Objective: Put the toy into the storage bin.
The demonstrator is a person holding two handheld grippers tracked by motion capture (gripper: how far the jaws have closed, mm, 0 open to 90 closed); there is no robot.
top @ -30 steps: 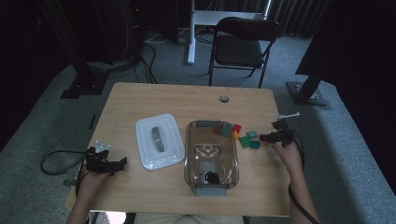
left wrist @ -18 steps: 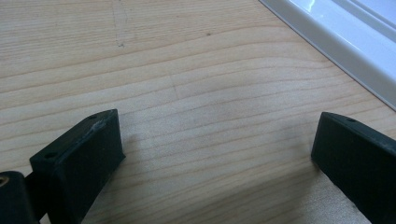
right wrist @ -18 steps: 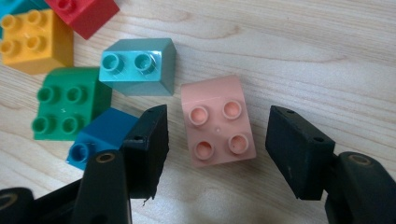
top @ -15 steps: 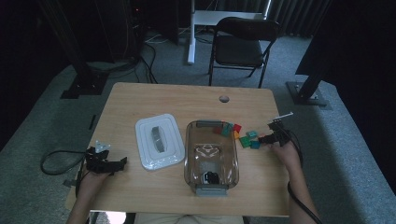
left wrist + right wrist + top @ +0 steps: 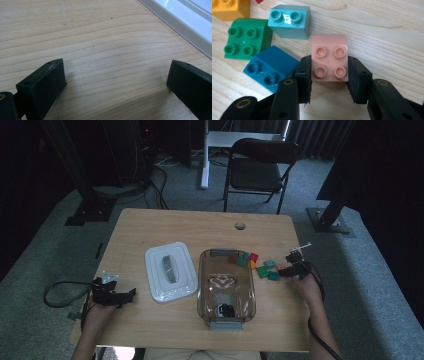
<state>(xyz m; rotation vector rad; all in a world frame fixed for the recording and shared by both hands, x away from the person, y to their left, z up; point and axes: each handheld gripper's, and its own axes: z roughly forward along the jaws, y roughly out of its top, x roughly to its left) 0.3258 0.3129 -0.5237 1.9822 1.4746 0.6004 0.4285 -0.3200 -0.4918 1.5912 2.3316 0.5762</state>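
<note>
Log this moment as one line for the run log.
right hand-held gripper: just closed on pink brick | left hand-held gripper: open, on table | clear bin: lid off

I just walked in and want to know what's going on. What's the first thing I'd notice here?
The pink block pinched between the right tongs, whose jaws have just been closing on it, near the table's right edge. Beside it lie green, light teal and dark blue blocks. In the middle stands a clear tub, its white lid lying to the left.
</note>
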